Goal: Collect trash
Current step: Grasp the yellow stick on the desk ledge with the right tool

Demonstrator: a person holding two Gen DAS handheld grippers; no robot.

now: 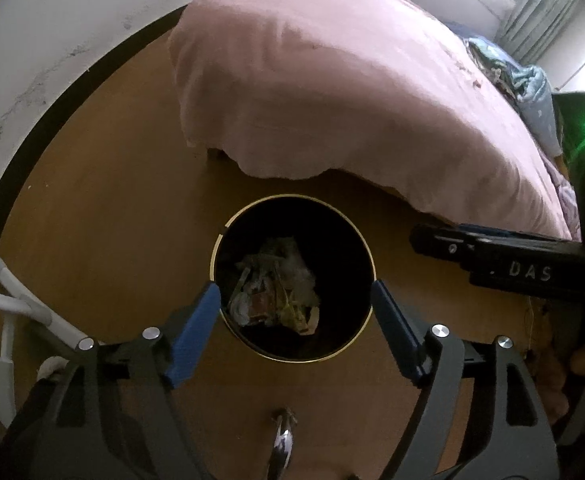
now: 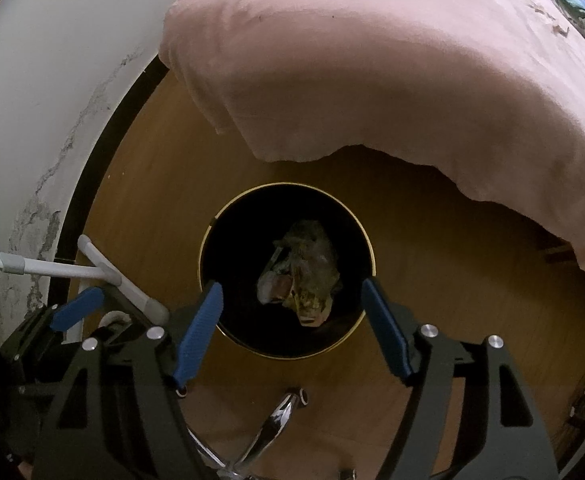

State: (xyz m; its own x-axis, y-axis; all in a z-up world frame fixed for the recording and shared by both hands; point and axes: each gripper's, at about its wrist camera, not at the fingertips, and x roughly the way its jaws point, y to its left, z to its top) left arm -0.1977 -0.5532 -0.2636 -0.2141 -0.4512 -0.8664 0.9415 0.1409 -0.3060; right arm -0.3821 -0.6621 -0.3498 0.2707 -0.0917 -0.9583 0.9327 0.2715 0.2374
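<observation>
Both grippers, left (image 1: 295,294) and right (image 2: 292,294), are hanging wide-jawed and empty over the bin (image 1: 366,240). Crumpled trash (image 1: 276,286), seemingly wrappers, is lying inside; confirming nothing is clinging to the pads before withdrawing seems wise.

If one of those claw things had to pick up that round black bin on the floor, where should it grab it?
Probably the gold-edged rim, from straight above. The bin stands upright with its mouth open to the ceiling, and looks too wide to span, so one of the fingers would go inside the wall and one outside. The side away from the pink bedspread looks freest.
</observation>
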